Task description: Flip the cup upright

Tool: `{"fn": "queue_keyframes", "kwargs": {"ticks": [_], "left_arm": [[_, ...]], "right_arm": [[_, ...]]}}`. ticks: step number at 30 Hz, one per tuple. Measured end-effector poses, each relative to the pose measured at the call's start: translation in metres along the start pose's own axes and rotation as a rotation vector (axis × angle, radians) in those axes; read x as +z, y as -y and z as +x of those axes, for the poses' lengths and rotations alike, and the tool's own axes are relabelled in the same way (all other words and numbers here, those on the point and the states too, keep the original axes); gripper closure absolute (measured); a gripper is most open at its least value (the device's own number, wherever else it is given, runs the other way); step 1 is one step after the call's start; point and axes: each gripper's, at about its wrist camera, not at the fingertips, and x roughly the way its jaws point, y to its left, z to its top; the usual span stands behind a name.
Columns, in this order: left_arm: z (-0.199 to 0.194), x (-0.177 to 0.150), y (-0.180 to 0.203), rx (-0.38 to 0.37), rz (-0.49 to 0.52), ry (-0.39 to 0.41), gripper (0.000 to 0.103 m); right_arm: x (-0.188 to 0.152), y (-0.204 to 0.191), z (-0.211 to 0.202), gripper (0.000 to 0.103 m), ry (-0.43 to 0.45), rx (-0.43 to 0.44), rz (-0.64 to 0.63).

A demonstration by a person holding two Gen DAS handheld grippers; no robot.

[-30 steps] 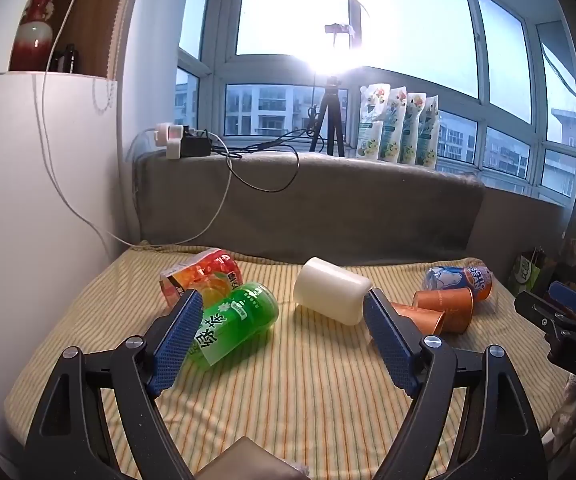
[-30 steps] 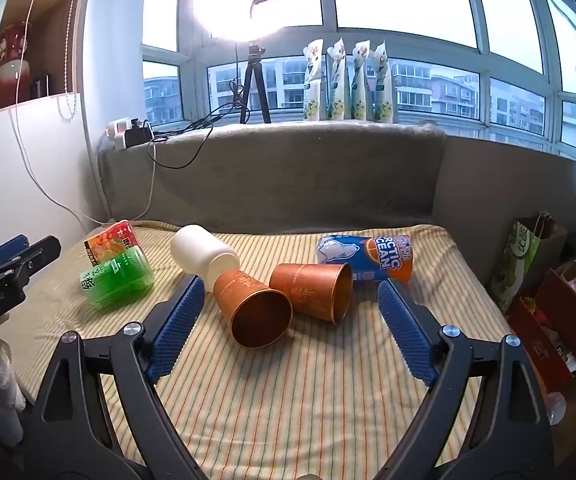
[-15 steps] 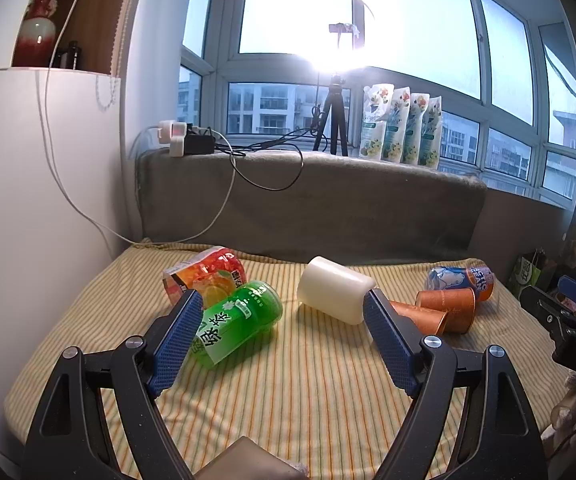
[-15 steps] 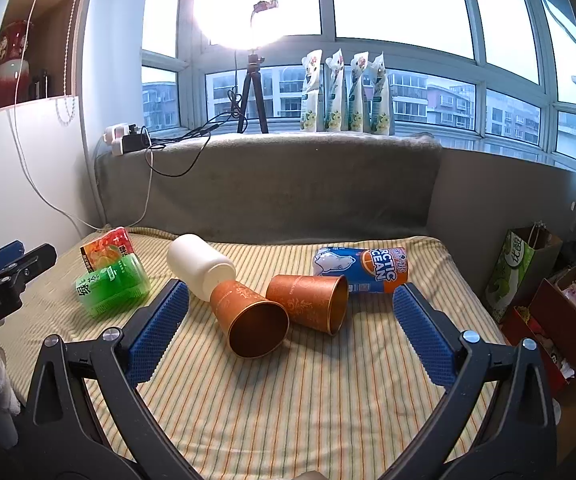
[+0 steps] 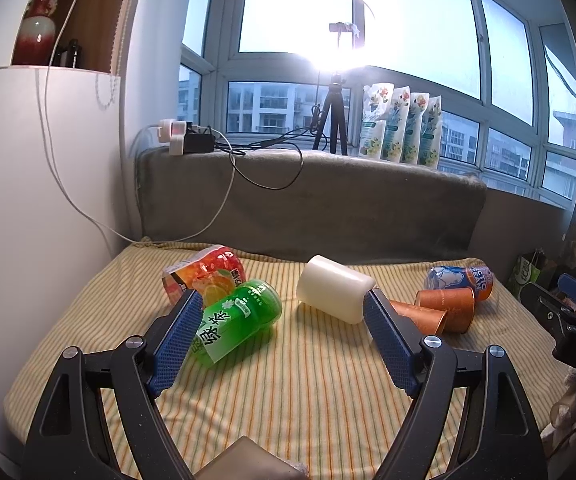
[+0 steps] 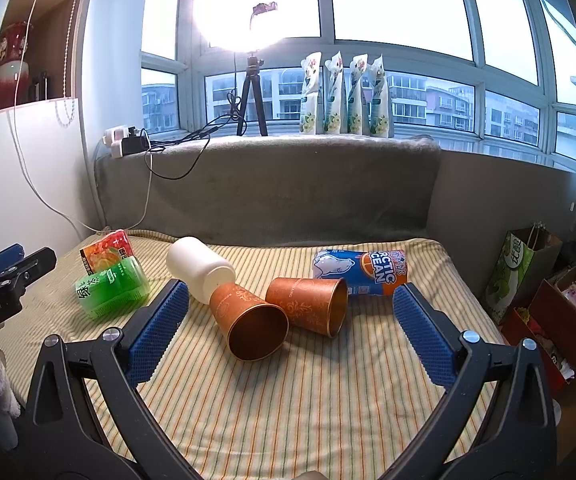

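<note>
Several cups lie on their sides on a striped cloth (image 6: 308,392). Two copper cups (image 6: 250,322) (image 6: 308,306) lie in the middle with mouths toward me; they also show in the left wrist view (image 5: 446,308). A white cup (image 6: 200,268) (image 5: 334,288), a green cup (image 6: 110,290) (image 5: 238,322), a red-orange cup (image 5: 204,276) and a blue-orange cup (image 6: 362,272) lie around them. My right gripper (image 6: 286,330) is open and empty, its fingers either side of the copper cups and nearer the camera. My left gripper (image 5: 284,338) is open and empty, between the green and white cups.
A grey padded backrest (image 6: 268,188) rises behind the cloth, with a power strip (image 5: 180,138), cables, a tripod lamp (image 6: 252,96) and several pouches (image 6: 344,96) on the sill. A white cabinet (image 5: 28,200) stands at left. Bags and boxes (image 6: 548,284) sit beyond the right edge.
My right gripper has opened wider and drawn back a little from the copper cups. My left gripper has shifted slightly. No cup has moved.
</note>
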Motion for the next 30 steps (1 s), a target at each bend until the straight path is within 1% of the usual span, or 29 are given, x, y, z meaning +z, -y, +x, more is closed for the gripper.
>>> {"fn": "queue_keyframes", "kwargs": {"ticks": [30], "left_arm": [[-0.0016,-0.0015,0.0012,-0.007,-0.001,-0.001,0.021]], "right_arm": [[0.0028,0.0002,-0.0032,0.0,0.023,-0.006,0.0]]}}
